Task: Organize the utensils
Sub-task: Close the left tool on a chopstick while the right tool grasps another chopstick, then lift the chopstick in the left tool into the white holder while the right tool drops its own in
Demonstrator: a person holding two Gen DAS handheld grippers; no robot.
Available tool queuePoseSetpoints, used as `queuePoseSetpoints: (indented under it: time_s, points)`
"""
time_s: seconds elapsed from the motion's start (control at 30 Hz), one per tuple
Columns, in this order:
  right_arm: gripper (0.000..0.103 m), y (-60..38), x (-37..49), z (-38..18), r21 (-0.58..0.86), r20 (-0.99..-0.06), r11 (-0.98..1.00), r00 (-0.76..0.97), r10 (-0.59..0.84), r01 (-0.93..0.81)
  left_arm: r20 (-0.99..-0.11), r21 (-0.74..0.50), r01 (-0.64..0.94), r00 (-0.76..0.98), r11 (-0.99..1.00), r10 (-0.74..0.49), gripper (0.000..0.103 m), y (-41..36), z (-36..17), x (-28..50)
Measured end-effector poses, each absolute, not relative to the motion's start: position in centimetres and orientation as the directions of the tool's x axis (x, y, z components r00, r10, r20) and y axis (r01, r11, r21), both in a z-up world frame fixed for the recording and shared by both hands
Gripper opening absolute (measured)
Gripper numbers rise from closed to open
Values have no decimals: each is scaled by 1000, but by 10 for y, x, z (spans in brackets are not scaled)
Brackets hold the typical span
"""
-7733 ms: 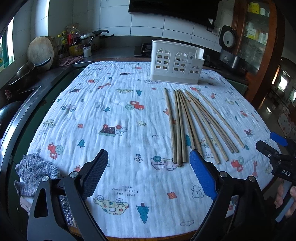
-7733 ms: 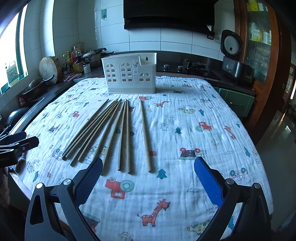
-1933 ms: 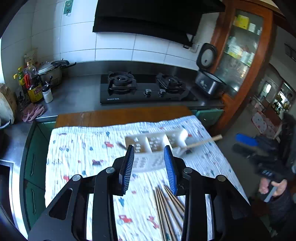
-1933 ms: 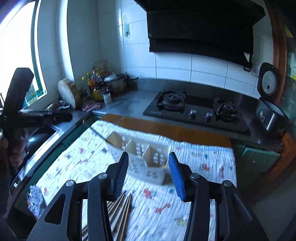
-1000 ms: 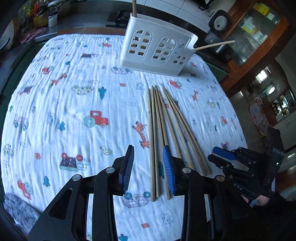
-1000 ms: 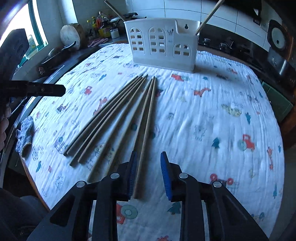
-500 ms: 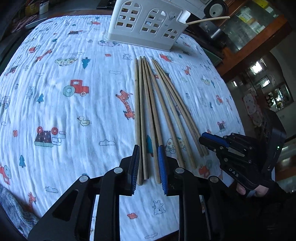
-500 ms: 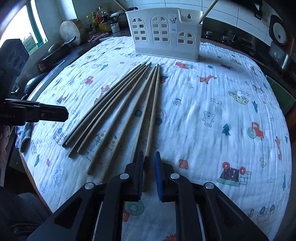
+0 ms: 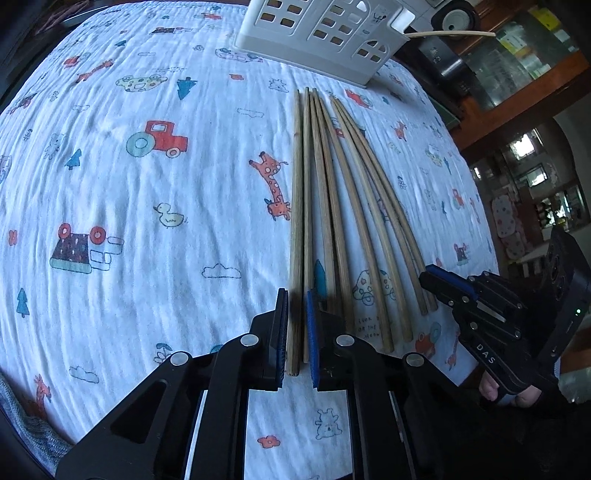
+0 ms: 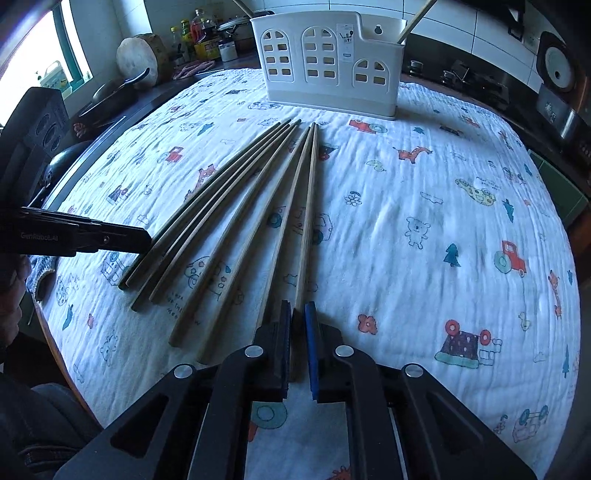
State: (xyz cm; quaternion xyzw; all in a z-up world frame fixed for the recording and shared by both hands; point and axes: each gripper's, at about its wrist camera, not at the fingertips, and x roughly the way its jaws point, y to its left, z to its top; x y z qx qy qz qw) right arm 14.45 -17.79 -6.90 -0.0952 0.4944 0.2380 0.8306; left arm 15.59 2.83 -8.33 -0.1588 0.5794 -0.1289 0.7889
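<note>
Spotter: Your left tongs (image 9: 295, 295) are nearly closed, blue pads pinching the near ends of the chopstick pair (image 9: 301, 184) at the left edge of the fan. Your right tongs (image 10: 298, 306) are just as narrow, clamped on the near end of the outer chopstick (image 10: 306, 221) at the right edge.

Checker: So both of your grips sit at the blunt ends closest to you. From each pad gap the wood runs straight ahead, long axis in line with the fingers, and lies flat on the printed cloth (image 10: 424, 221).

Spotter: Between your two tongs lie the loose chopsticks (image 10: 229, 221), spread at the near ends and closing together at the far tips. They rest beside what you hold, some touching it.

Checker: Beyond those tips, dead ahead of both tongs, stands the white holder (image 10: 332, 74), upright with its arched cut-outs facing you. One stick (image 10: 415, 16) already leans out of its right-hand end.

Spotter: Neither hand looks clearly nearer to it. My judgement is that you must lift first, then tip the far tips downward, since the sticks now point at the holder's front wall, not its open top.
</note>
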Motion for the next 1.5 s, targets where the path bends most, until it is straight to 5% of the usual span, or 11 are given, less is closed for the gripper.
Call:
queuePoseSetpoints:
  time_s: [1.13,1.5]
  points:
    - [8,-179,145,-68,36,-865,873,422,271,-486,-911,-281,-29,322,959,-258,7,9,-73,165]
    - [7,-192,150,4,-2,-765,877,565,309,-481,-873,-243,39,427,969,-236,7,27,-12,164]
